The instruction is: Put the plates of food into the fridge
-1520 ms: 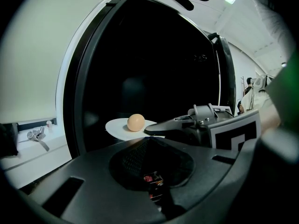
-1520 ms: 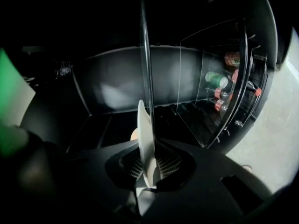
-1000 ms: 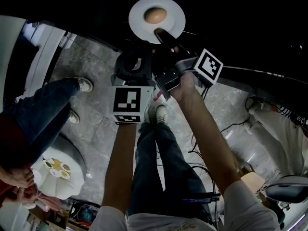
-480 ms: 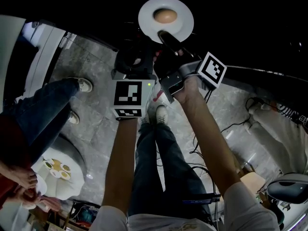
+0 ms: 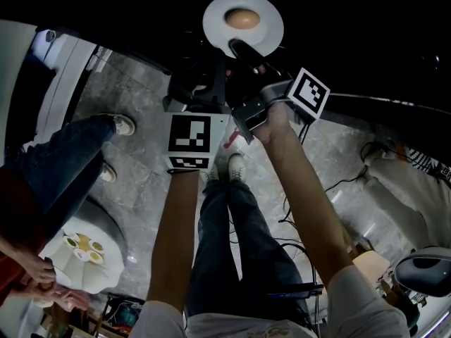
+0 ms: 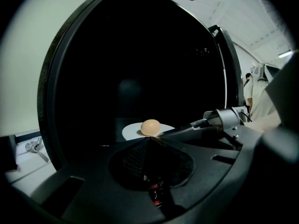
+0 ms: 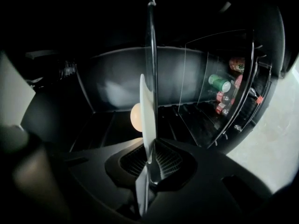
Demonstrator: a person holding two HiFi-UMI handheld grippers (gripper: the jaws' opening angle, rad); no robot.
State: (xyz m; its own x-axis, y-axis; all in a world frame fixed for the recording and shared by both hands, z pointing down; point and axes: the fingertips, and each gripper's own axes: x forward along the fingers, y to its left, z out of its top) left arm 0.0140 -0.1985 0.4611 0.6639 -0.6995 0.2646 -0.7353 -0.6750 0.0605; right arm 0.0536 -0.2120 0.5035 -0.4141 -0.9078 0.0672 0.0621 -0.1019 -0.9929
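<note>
One plate — one egg on it.

- right gripper jaws pinch white plate rim, plate edge-on; jaws just opened slightly
- round tan food on plate's left face
- dark fridge interior behind
- cans on door shelf, right

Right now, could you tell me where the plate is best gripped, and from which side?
By its near rim, from the person's side: the plate is flat and thin-edged, with the food in the middle. The right gripper pinches it there, its jaws having just opened slightly on the rim.
</note>
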